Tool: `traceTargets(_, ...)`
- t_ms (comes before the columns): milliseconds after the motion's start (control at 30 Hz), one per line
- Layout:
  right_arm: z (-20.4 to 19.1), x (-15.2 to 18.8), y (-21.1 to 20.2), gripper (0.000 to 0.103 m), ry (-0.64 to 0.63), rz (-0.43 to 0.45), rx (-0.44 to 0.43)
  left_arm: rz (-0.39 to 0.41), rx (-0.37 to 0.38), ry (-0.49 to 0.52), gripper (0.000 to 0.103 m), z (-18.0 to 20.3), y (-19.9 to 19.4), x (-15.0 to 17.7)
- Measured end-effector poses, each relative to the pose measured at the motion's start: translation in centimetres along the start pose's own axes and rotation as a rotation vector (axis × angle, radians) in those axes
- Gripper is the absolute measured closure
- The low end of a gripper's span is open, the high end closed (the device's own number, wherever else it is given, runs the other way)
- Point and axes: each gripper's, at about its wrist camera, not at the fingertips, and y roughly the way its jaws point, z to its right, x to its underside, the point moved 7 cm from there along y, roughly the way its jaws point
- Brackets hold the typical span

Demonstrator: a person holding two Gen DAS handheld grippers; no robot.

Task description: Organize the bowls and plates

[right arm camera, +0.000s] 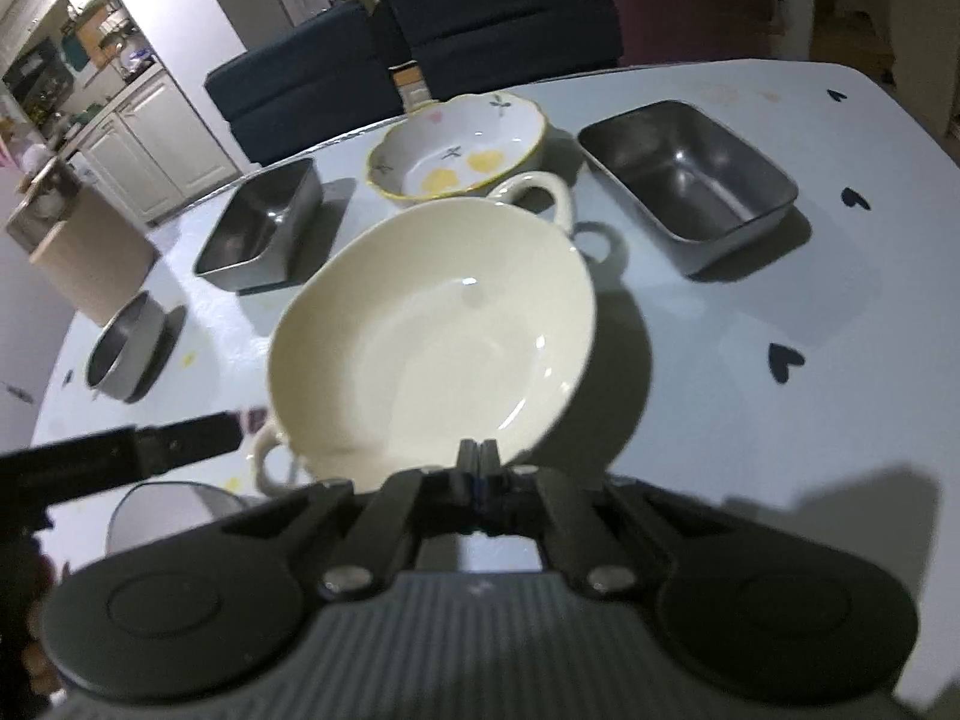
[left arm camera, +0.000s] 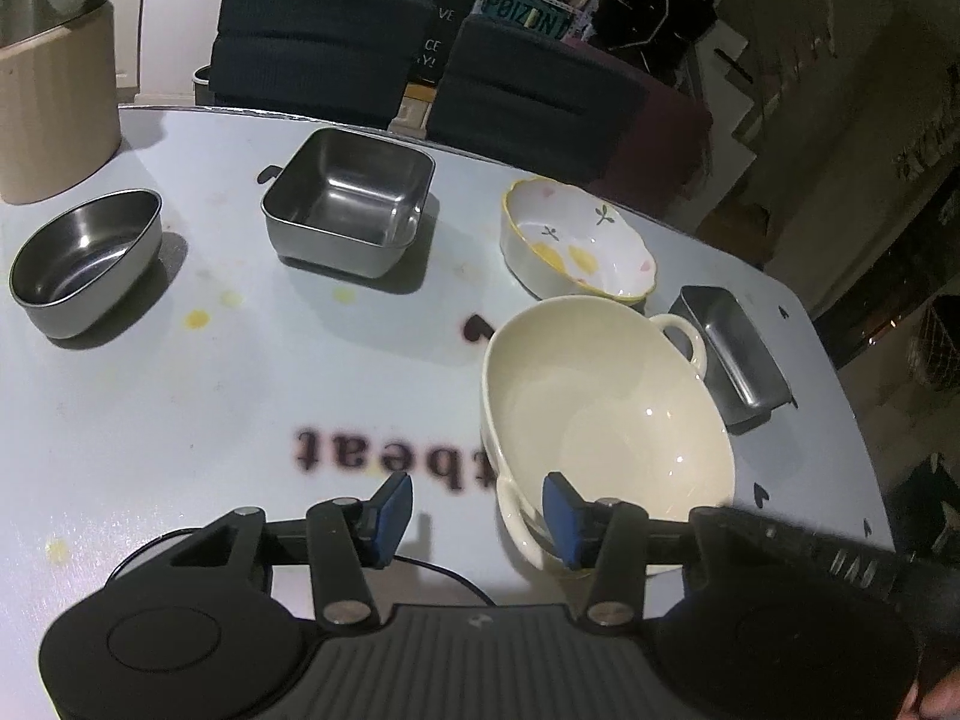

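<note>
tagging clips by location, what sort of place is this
Most likely a home dining area: a pale dining table with dark blue padded chairs behind it, and white kitchen cabinets beyond.

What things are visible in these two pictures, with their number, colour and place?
cream ceramic bowl with two loop handles: 1, cream, nearest, near rim pinched by the right gripper
white scalloped ceramic bowl with yellow rim: 1, white with yellow spots, behind the cream bowl
square steel container: 1, grey, far centre of the table
oval steel bowl: 1, grey, left side
rectangular steel tray: 1, grey, right of the cream bowl
beige canister: 1, beige, far left corner
pale printed table: 1, light blue-grey, under everything
dark blue chairs: 2, behind the table
left gripper: 1, black with blue pads, open, beside the cream bowl
right gripper: 1, black, shut on the bowl rim
</note>
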Motion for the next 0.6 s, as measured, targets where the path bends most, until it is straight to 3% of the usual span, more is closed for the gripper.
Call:
traceTargets(200, 2.8, -3.3, -0.3, 0.087, 0.164, 0.107, -0.006, -0.006, 0.013, -0.011, 0.054, -0.1, 0.2, -0.1)
traceTargets(267, 3.6, -4.1, 0.3, 0.072, 0.207, 0.113, 0.016, -0.012, 0.021, -0.023, 0.054, -0.2, 0.4, -0.1)
traceTargets(333, 3.9, -4.8, 1.1, 0.064, 0.200, 0.114, 0.045, -0.020, 0.029, -0.032, 0.054, -0.2, 0.6, 0.0)
traceTargets(533, 3.6, -5.5, 3.7, 0.064, 0.101, 0.073, 0.099, -0.045, 0.053, -0.060, 0.054, -0.2, 1.2, 0.4)
traceTargets(600, 3.8, -5.5, 4.5, 0.072, 0.089, 0.059, 0.110, -0.047, 0.060, -0.068, 0.054, -0.2, 1.2, 0.4)
